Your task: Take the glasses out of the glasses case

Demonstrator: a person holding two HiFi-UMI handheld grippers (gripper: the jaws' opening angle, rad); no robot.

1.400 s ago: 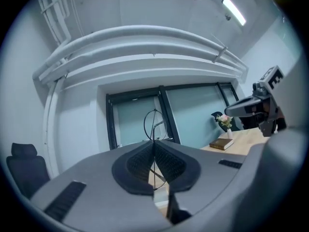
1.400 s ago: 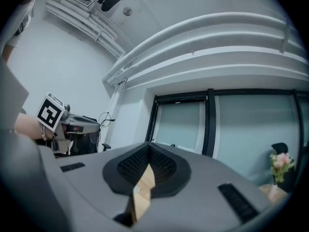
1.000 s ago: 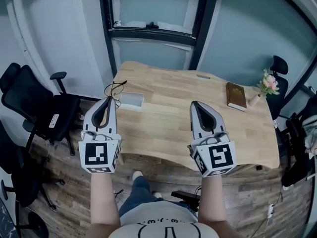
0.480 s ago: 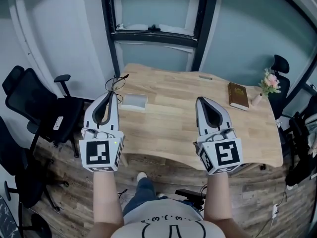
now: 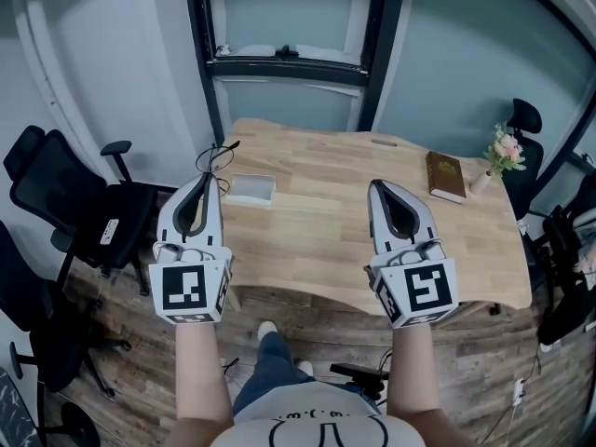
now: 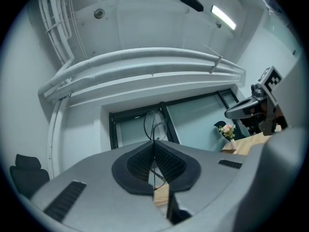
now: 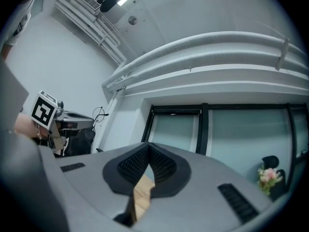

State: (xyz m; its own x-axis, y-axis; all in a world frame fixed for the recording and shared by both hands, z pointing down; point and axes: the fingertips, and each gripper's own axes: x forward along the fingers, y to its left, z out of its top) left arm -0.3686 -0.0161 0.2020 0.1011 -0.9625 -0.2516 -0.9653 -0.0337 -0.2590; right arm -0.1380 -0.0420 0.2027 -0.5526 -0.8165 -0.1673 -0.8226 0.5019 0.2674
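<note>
Left gripper [image 5: 207,178]: the jaws are pressing together and pinching the thin wire frame of the glasses. The gripper is hovering above the left near part of the table and pointing slightly upward.
Left gripper, own view [image 6: 154,143]: the ribbed pads are closing on a dark wire that is running up between them.
Glasses [image 5: 215,160]: these are sticking out past the left jaw tips, in the air above the table's left edge and clear of the table top. One round rim [image 6: 154,124] is showing above the pads in the left gripper view.
Right gripper [image 5: 377,187]: the jaw tips are meeting with nothing between them. The gripper is hovering above the middle near part of the table, well apart from the left gripper.
Right gripper, own view [image 7: 147,147]: the pads are touching at the tips, and only table wood is showing through the gap below them.
Glasses case [image 5: 250,188]: this light rectangle is lying flat on the table near its left edge, below the glasses.
Table [image 5: 312,226]: the wooden top is carrying the case, the book and the vase.
Book [image 5: 444,177]: this is lying closed near the table's far right corner.
Flower vase [image 5: 501,159]: this is standing at the table's right edge, just beside the book.
Office chair [image 5: 70,203]: this is standing on the floor to the left of the table.
</note>
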